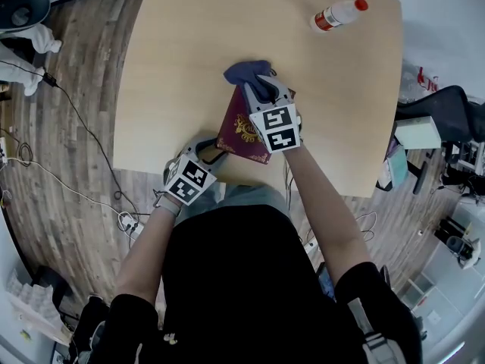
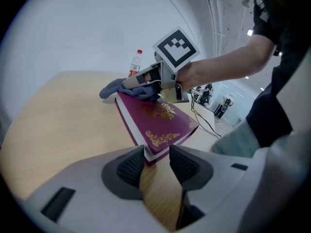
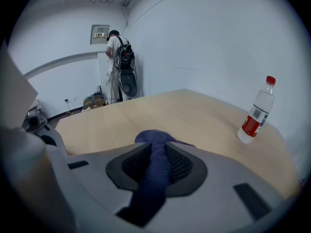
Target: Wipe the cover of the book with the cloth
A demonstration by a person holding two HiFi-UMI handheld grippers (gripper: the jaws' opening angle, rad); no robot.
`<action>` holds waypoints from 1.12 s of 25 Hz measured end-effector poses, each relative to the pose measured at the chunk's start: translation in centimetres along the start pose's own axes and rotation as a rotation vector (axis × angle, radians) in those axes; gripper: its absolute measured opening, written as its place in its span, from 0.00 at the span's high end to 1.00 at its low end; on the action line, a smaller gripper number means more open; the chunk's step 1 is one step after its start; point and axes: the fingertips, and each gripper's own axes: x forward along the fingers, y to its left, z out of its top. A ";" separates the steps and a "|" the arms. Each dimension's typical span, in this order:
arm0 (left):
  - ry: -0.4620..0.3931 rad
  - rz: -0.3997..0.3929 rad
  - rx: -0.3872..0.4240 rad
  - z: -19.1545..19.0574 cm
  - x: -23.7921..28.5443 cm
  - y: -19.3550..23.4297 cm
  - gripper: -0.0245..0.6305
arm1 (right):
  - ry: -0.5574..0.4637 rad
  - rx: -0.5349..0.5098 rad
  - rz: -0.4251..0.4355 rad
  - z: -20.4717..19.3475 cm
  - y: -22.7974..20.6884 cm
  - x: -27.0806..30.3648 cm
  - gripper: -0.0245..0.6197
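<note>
A maroon book [image 1: 241, 130] with gold ornament lies flat near the front edge of the wooden table [image 1: 189, 44]. My left gripper [image 1: 210, 152] is shut on the book's near corner, and in the left gripper view the book [image 2: 156, 121] sits between the pads of the left gripper [image 2: 156, 153]. My right gripper [image 1: 258, 87] is at the book's far end, shut on a dark blue cloth [image 1: 246, 72]. The cloth [image 3: 155, 147] runs between the right gripper's [image 3: 158, 162] pads and bunches on the table beyond them. In the left gripper view the cloth [image 2: 114, 88] rests against the book's far edge.
A clear water bottle [image 1: 338, 13] with a red cap and label lies at the table's far right; the bottle [image 3: 256, 112] is well away from the cloth. Cables [image 1: 76, 127] run over the wooden floor at left. A dark chair [image 1: 443, 105] stands right. A person with a backpack [image 3: 119, 57] stands far off.
</note>
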 end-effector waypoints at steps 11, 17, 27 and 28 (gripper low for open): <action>-0.014 0.051 0.055 0.1 0.1 0.1 0.71 | 0.006 -0.008 0.066 -0.8 4.4 -1.6 0.82; -0.016 0.065 0.067 0.0 0.1 0.1 0.72 | 0.004 -0.032 0.127 -2.3 8.7 -3.2 0.82; -0.018 0.074 0.080 -0.1 0.1 0.3 0.72 | 0.030 -0.020 0.237 -4.1 14.0 -5.7 0.82; -0.019 0.074 0.081 -0.1 0.1 0.4 0.72 | 0.035 -0.019 0.246 -4.2 14.4 -5.9 0.82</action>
